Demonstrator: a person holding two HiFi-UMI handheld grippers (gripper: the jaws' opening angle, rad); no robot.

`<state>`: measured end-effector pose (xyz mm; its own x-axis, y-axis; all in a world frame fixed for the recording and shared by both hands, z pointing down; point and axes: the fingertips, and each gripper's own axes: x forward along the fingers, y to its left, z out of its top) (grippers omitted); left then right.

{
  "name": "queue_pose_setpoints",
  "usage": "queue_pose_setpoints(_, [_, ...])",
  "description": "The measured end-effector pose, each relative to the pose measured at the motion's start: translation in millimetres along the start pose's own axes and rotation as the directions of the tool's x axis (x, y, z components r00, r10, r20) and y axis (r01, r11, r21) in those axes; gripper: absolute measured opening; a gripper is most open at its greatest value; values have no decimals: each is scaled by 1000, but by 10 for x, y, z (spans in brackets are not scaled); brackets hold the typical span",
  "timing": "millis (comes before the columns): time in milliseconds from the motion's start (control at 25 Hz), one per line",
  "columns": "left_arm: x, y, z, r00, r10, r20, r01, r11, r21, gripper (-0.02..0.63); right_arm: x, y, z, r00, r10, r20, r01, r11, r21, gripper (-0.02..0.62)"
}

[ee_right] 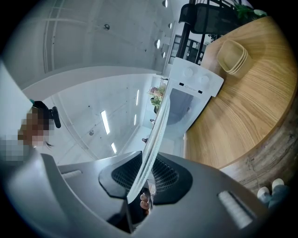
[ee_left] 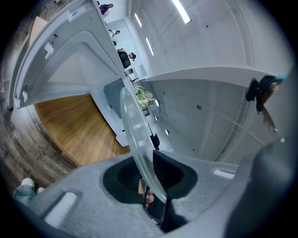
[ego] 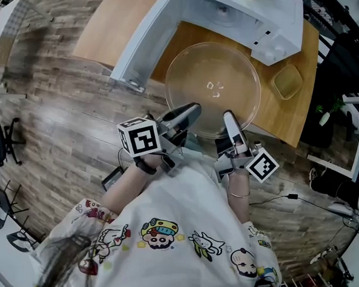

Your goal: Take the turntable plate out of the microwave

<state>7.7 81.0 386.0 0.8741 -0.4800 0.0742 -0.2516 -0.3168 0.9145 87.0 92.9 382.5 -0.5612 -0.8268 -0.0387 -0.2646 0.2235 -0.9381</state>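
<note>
The round clear glass turntable plate [ego: 213, 87] hangs level over the wooden table [ego: 107, 32], just in front of the white microwave [ego: 248, 16]. My left gripper [ego: 190, 110] is shut on the plate's near rim at the left. My right gripper [ego: 228, 117] is shut on the same rim a little to the right. In the left gripper view the plate [ee_left: 134, 135] runs edge-on between the dark pads of the left gripper [ee_left: 148, 174]. The right gripper view shows the plate's edge [ee_right: 156, 132] clamped in the right gripper [ee_right: 144, 179], with the microwave [ee_right: 186, 102] beyond.
The microwave door [ego: 146, 38] stands swung open at the plate's left. A small yellow-green container [ego: 287, 81] sits on the table right of the plate, also seen as a container [ee_right: 233, 56] in the right gripper view. Chairs and a cable lie on the wood floor around.
</note>
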Motion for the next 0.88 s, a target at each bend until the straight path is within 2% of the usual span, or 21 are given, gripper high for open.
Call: queue_pose_setpoints(880, [25, 10, 6, 1000, 23, -2, -23, 1000, 21, 64, 8, -25, 9, 1000, -1, -20, 1, 1000, 2, 80])
